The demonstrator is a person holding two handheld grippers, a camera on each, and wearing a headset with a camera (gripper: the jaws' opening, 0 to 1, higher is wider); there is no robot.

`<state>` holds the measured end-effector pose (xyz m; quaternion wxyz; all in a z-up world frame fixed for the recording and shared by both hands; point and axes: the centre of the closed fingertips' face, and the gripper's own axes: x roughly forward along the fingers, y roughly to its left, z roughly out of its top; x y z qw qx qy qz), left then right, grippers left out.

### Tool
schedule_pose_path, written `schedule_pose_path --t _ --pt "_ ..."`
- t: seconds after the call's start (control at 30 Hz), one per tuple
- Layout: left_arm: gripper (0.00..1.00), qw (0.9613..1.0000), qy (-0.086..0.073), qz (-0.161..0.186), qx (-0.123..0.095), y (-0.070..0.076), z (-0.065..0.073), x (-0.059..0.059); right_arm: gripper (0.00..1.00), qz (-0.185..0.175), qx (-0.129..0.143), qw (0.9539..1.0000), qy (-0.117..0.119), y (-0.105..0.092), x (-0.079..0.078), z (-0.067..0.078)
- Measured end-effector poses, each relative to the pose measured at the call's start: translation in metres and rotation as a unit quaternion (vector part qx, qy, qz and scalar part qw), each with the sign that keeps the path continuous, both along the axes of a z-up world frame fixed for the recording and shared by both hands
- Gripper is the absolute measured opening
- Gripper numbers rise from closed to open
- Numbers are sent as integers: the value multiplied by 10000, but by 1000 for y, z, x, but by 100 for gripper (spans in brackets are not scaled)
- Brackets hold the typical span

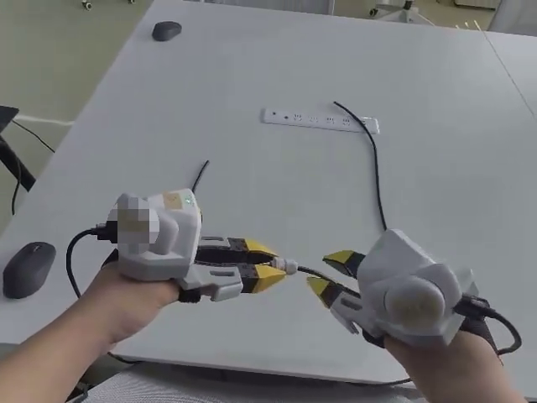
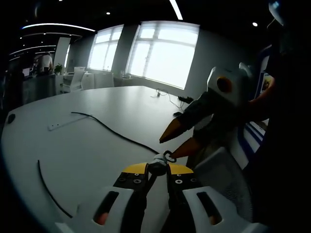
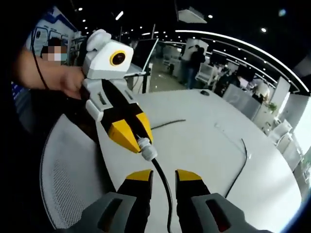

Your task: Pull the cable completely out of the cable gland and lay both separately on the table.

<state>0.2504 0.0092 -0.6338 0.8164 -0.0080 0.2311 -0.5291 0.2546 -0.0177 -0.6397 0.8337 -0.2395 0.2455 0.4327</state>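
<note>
My left tongs (image 1: 277, 264) are clenched on the cable gland (image 3: 146, 147), a small pale fitting pinched between the yellow tips and held in the air over the near edge of the desk (image 1: 252, 75). The cable (image 1: 375, 168) is still seated in the gland. It leaves the gland's end as a thin black line and runs straight toward my right tongs (image 1: 319, 269), which face the left pair, tip to tip and just apart.

My right tongs are released, their yellow tips spread, with the cable passing through the gap between them. In the right gripper view it lies nearer the left pad, but I cannot tell whether it touches either one.

Beyond my right hand the cable lies on the desk and curves away to the far end of the white power strip (image 1: 319, 119).

A short black lead (image 1: 201, 175) lies loose on the desk, well apart from the cable. One dark mouse (image 1: 166, 30) sits at the far left corner, and a second mouse (image 1: 29, 269) sits by my left wrist.
</note>
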Motion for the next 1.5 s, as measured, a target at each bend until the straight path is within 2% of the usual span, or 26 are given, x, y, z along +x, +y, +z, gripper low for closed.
schedule_pose_path --t 0.2,0.57,0.7,0.97,1.37,1.47,1.5 --pt "15 10000 -4 5 -33 1 3 -1 12 427 -367 9979 -319 9 -2 -2" --pt "15 10000 10 -14 -48 -1 1 -4 4 729 -706 9932 -565 18 -7 -8" --pt "15 10000 3 -56 -17 -2 0 -5 1 755 -740 9926 -601 16 -7 -10" --pt "15 9999 2 -39 -103 -3 3 -6 1 568 -582 9946 -645 13 -6 -6" --pt "15 9999 -57 -90 -12 -3 1 -7 0 329 -372 9980 -392 10 -5 -11" --pt "15 10000 -63 -61 -3 -2 0 -6 0 68 -217 9996 -183 5 -1 -14" --pt "15 10000 -60 -60 -4 -2 1 -6 0 -31 -87 10000 -23 5 -1 -16"
